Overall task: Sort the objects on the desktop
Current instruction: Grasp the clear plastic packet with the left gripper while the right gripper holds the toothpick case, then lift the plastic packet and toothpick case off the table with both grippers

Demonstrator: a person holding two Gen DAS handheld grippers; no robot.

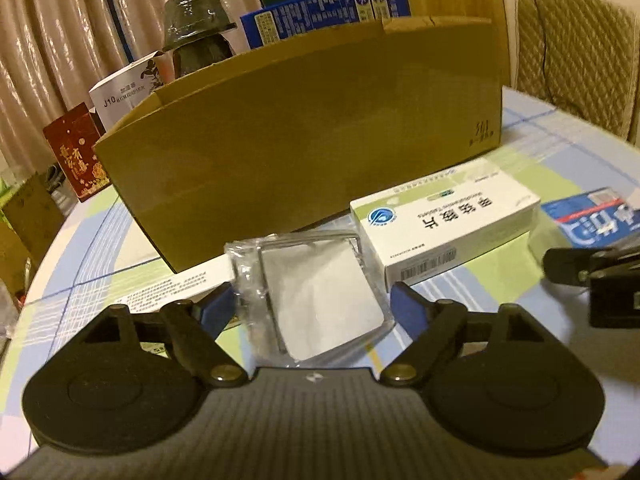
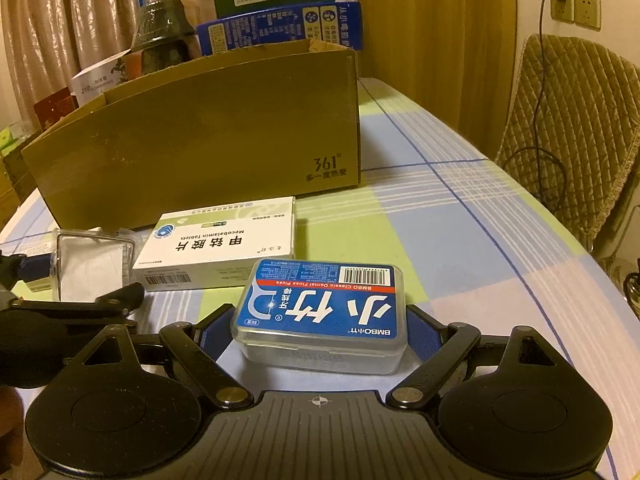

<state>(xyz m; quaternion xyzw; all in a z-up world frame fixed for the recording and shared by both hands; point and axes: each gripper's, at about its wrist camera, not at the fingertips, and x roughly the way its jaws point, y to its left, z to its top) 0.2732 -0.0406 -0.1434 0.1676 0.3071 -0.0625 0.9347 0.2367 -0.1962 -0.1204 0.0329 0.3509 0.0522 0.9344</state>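
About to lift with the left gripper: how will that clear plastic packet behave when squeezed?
The clear plastic packet looks crinkly, so probably floppy and slippery against the left gripper. It seems flat and light; the glossy film may buckle rather than hold shape.

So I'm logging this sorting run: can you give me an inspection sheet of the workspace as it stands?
Surface: checked blue, green and white tablecloth.
Job's things: brown open cardboard box; white and green tablet carton; blue-labelled clear plastic floss-pick case; clear plastic bag with white pad.
Clutter: stacked boxes and a dark wrapped pot behind.
Grippers: left gripper straddles the bag; right gripper straddles the case; contact unclear.
Cables: black cord from wall socket.
Surroundings: curtains, quilted chair.
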